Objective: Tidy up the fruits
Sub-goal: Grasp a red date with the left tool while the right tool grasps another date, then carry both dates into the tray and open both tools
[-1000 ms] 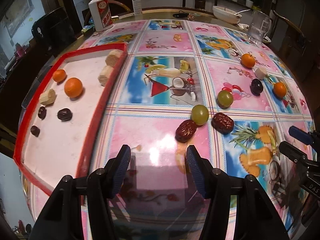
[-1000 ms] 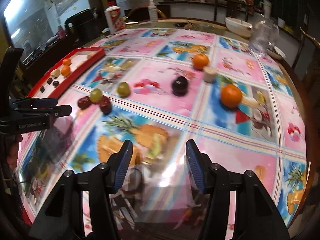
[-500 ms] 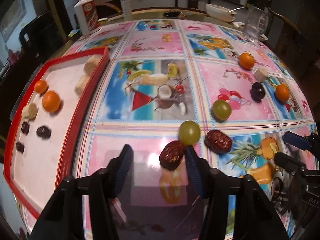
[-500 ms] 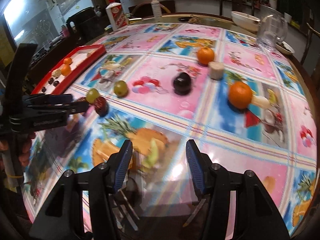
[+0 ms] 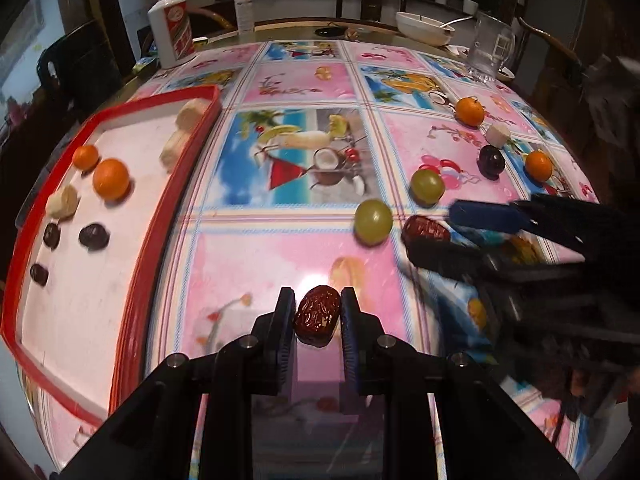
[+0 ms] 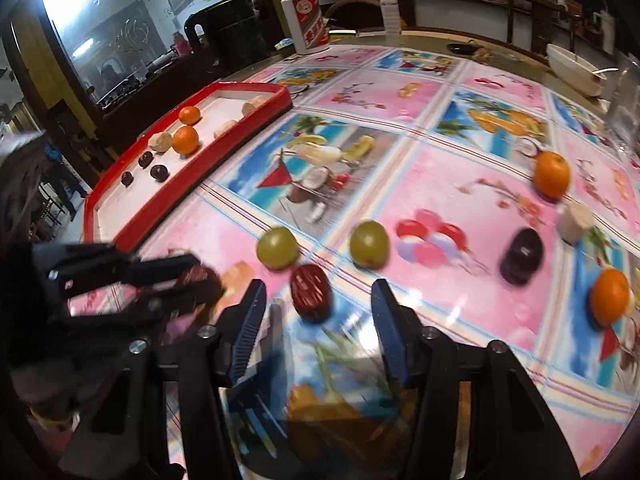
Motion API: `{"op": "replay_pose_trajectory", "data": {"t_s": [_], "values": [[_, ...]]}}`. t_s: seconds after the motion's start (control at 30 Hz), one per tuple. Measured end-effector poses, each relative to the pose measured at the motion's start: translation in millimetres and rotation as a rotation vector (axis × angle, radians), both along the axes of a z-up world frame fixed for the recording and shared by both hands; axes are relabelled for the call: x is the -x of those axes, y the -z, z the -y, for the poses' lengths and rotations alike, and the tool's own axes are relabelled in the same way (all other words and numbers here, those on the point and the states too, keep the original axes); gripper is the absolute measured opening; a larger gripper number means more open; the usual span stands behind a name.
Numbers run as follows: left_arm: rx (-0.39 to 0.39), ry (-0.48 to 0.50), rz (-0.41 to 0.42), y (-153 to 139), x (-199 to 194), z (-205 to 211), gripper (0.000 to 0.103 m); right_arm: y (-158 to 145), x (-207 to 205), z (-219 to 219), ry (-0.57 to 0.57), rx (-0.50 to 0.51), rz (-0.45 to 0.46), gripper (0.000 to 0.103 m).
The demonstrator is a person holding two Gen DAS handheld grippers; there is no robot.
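Left wrist view: the left gripper (image 5: pixel 318 318) is closed on a red date (image 5: pixel 318 315), its 2 fingers pressing the wrinkled fruit from either side above the fruit-print tablecloth (image 5: pixel 256 264). To the left lies the red-rimmed tray (image 5: pixel 160 216), holding 2 oranges (image 5: pixel 111 179), 3 dark dates (image 5: pixel 94 236) and 3 pale banana pieces (image 5: pixel 63 207). Ahead on the cloth, a green grape (image 5: pixel 373 222) sits beside a second red date (image 5: pixel 425 229), with another green grape (image 5: pixel 427 187) just beyond. Farther right are a dark plum (image 5: pixel 491 161), a white banana chunk (image 5: pixel 497 134) and 2 loose oranges (image 5: pixel 470 111). The right gripper (image 5: pixel 436 236) enters blurred from the right, its fingertips on either side of the second date.

Right wrist view: the right gripper (image 6: pixel 318 292) stands wide open and holds nothing; the second red date (image 6: pixel 310 292) lies on the cloth between its fingers, touching neither. The 2 grapes (image 6: pixel 277 247) lie just beyond it. The left gripper (image 6: pixel 188 280) appears blurred at left, clamped on its date. A white liquor bottle (image 6: pixel 305 22) and a white bowl (image 6: pixel 574 68) stand at the far table edge.
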State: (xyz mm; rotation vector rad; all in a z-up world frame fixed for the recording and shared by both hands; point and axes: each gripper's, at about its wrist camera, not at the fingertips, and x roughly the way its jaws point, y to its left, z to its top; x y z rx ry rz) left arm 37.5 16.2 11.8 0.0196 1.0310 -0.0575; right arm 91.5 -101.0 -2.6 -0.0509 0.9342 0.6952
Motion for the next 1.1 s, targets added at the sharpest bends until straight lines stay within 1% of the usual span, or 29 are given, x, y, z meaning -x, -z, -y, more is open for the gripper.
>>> {"op": "replay_pose_trajectory", "data": {"t_s": [0.07, 0.1, 0.13, 0.2, 0.3, 0.4, 0.47, 0.63, 0.77, 0.93, 1.1], "values": [[0.012, -0.005, 0.001, 0, 2, -3, 0.022, 1, -2, -8, -0.012, 0.01, -0.003, 0.045], [0.017, -0.008, 0.001, 1, 2, -5, 0.022, 1, -1, -11, -0.017, 0.021, 0.0, 0.039], [0.026, -0.012, 0.003, 1, 3, -6, 0.022, 1, 0, -14, -0.016, 0.039, 0.016, 0.031], [0.04, -0.016, 0.009, 1, 3, -8, 0.022, 1, 4, -17, -0.019, 0.088, 0.047, 0.024], [0.038, -0.014, 0.019, 2, 4, -7, 0.022, 0, 8, -11, 0.016, 0.11, 0.052, 0.024], [0.065, -0.009, 0.012, 2, 7, -8, 0.022, -5, 15, 0, 0.056, 0.093, 0.043, 0.024], [0.068, 0.0, 0.011, 1, 10, -6, 0.022, -9, 23, 9, 0.078, 0.09, 0.047, 0.024], [0.107, 0.04, 0.002, 1, 23, 4, 0.022, -11, 42, 25, 0.119, 0.099, 0.026, 0.024], [0.125, 0.074, 0.005, -3, 33, 9, 0.022, -9, 55, 29, 0.145, 0.106, 0.009, 0.024], [0.147, 0.086, 0.025, -13, 40, 1, 0.022, -16, 60, 15, 0.146, 0.1, 0.011, 0.024], [0.152, 0.046, 0.06, -26, 41, -24, 0.022, -27, 59, -15, 0.095, 0.098, 0.034, 0.024]]}}
